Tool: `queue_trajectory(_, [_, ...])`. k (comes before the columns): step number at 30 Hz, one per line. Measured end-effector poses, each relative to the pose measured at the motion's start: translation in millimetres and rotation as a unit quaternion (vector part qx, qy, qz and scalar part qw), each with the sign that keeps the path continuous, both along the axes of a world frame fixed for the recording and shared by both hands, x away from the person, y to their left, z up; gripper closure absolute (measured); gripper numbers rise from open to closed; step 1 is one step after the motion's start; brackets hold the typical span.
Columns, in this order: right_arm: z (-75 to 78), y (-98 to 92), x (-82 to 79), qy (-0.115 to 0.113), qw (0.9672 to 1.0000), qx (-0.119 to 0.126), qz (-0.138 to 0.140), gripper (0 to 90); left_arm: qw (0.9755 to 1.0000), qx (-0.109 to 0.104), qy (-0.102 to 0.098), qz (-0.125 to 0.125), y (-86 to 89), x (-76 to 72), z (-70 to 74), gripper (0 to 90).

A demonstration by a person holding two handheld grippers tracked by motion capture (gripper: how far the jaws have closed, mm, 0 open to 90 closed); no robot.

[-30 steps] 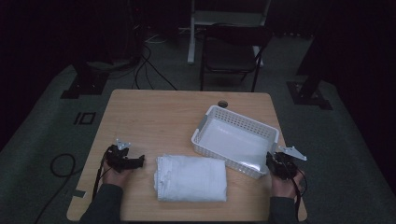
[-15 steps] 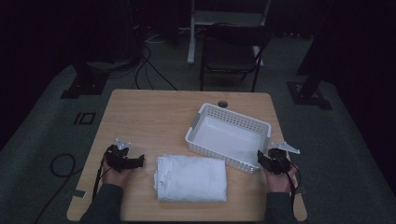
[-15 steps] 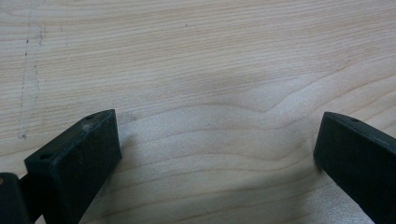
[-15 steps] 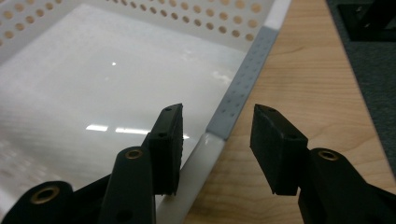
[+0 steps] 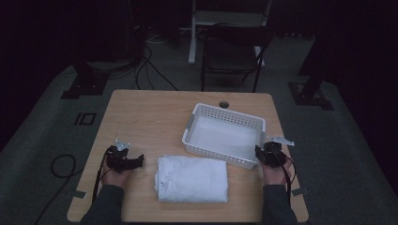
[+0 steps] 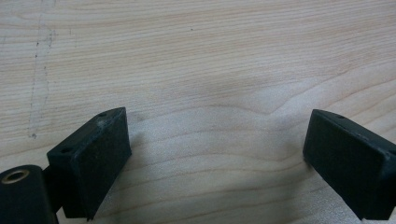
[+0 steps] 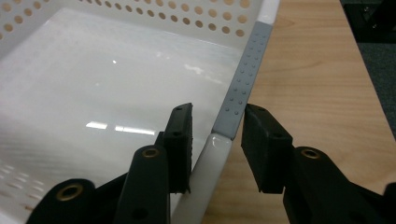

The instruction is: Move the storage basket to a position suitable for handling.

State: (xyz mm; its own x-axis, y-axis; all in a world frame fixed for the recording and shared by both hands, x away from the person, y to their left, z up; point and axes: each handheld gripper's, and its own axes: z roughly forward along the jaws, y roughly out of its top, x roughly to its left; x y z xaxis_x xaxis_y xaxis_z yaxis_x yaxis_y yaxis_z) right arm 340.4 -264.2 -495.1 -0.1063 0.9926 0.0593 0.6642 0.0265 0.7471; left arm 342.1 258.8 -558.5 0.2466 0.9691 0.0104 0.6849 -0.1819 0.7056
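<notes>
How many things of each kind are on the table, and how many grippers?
White basket: 1
Folded white towel: 1
Grippers: 2, the left gripper open over bare table, the right gripper astride the basket rim
Total: 4

Bare table [image 5: 145, 117] ahead of the left hand-held gripper [image 5: 138, 161], folded towel [image 5: 192, 179] just beside, basket [image 5: 225, 136] beyond

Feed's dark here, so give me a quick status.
Right hand-held gripper straddling basket rim, jaws just closing. Left hand-held gripper open over bare table. Folded towel untouched, nothing blocking.
</notes>
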Motion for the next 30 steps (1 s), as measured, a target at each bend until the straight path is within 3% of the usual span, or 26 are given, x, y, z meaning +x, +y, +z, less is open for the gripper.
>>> queue_trajectory(9, [-1.3, 14.3, 19.9, -0.002, 0.9997, 0.014, 0.021, 65.2, 1.0, 0.0, -0.001, 0.003, -1.5, 0.5, 0.5, 7.7])
queue_trajectory(13, [-1.7, 22.8, 29.5, -0.004, 0.9991, 0.019, 0.037, 65.3, 1.0, -0.003, 0.002, 0.0, -4.3, 0.0, 5.3, 23.3])
queue_trajectory(15, [-1.4, 27.4, 34.7, -0.003, 0.9987, 0.021, 0.046, 65.3, 0.9996, -0.025, -0.008, -0.007, -4.1, -1.5, 8.5, 30.6])
queue_trajectory(18, [-1.9, 33.9, 42.1, -0.004, 0.9979, 0.029, 0.058, 65.7, 0.9973, -0.064, -0.034, -0.015, -4.4, -5.6, 20.6, 32.0])
queue_trajectory(20, [-1.9, 38.8, 47.1, -0.003, 0.9976, 0.032, 0.062, 66.2, 0.9942, -0.093, -0.047, -0.028, -6.8, -7.4, 29.5, 32.0])
queue_trajectory(22, [-2.0, 42.7, 51.3, -0.003, 0.9971, 0.034, 0.068, 66.3, 0.9924, -0.103, -0.053, -0.042, -11.1, -9.7, 36.3, 31.8])
queue_trajectory(26, [-2.3, 48.4, 58.1, -0.001, 0.9964, 0.036, 0.076, 66.4, 0.9865, -0.12, -0.069, -0.087, -26.8, -12.0, 50.1, 31.5])
queue_trajectory(30, [-3.9, 52.6, 63.9, 0.001, 0.9955, 0.044, 0.084, 66.2, 0.9828, -0.123, -0.071, -0.118, -40.4, -13.0, 56.9, 30.2])
